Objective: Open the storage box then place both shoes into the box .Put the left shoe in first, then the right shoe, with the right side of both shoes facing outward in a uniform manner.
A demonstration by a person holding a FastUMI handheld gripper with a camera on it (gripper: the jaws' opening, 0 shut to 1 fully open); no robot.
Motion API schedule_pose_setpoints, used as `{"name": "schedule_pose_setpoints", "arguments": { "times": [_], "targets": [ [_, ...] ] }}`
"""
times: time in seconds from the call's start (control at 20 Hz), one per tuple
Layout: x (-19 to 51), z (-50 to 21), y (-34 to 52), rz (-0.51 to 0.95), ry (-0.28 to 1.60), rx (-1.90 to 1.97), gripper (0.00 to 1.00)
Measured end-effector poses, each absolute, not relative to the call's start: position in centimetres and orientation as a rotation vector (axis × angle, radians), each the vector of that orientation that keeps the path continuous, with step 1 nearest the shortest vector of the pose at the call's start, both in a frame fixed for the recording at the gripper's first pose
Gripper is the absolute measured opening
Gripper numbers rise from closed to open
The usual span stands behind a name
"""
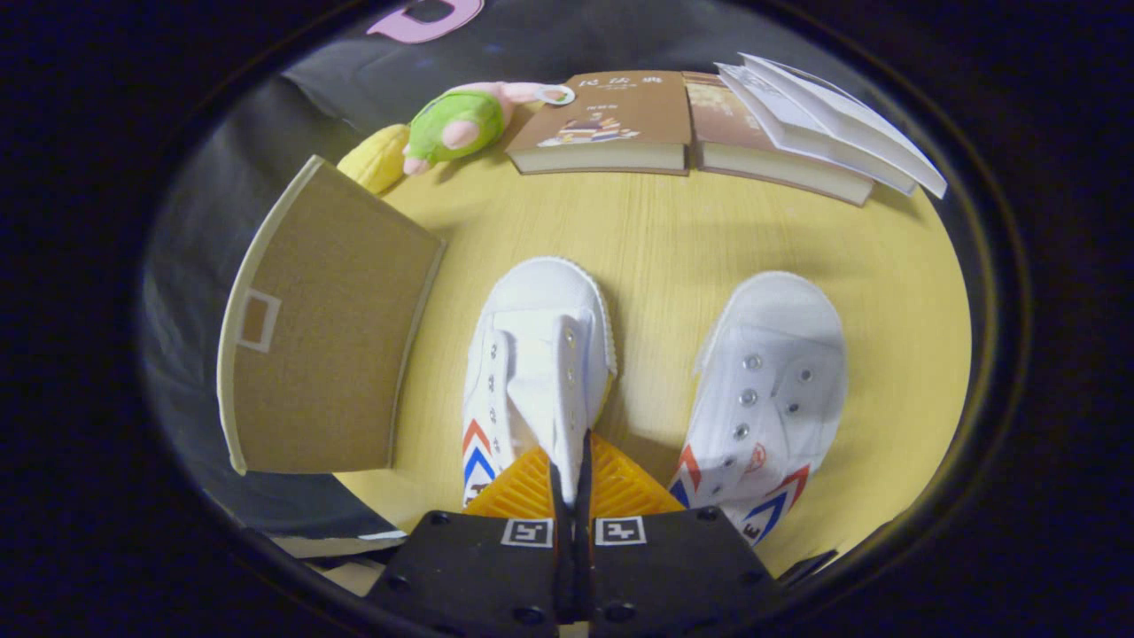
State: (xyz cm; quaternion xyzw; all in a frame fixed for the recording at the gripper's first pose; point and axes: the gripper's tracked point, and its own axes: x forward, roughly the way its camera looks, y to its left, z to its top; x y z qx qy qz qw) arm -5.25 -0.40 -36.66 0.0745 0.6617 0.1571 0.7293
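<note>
Nearest us, our gripper [571, 470] has its jaws pressed together on what seems to be the tongue or side flap of the left shoe [536, 363]. The right shoe [771, 390] stands apart beside it on the counter [656, 230]. The storage box [323, 328] stands shut beside the left shoe. Beyond lie a plush toy [456, 124] and books [611, 120].

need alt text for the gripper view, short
The gripper is shut on the tongue of the left white canvas shoe, with the other white shoe beside it on a yellow wooden table. A brown storage box sits left of the shoes; a plush toy and books lie beyond.
</note>
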Motion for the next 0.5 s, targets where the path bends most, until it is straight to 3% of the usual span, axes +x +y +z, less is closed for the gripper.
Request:
{"name": "schedule_pose_setpoints", "arguments": {
  "times": [0.5],
  "targets": [
    [-4.8,-28.7,2.4,0.255,1.38,0.432,0.04]
  ]
}}
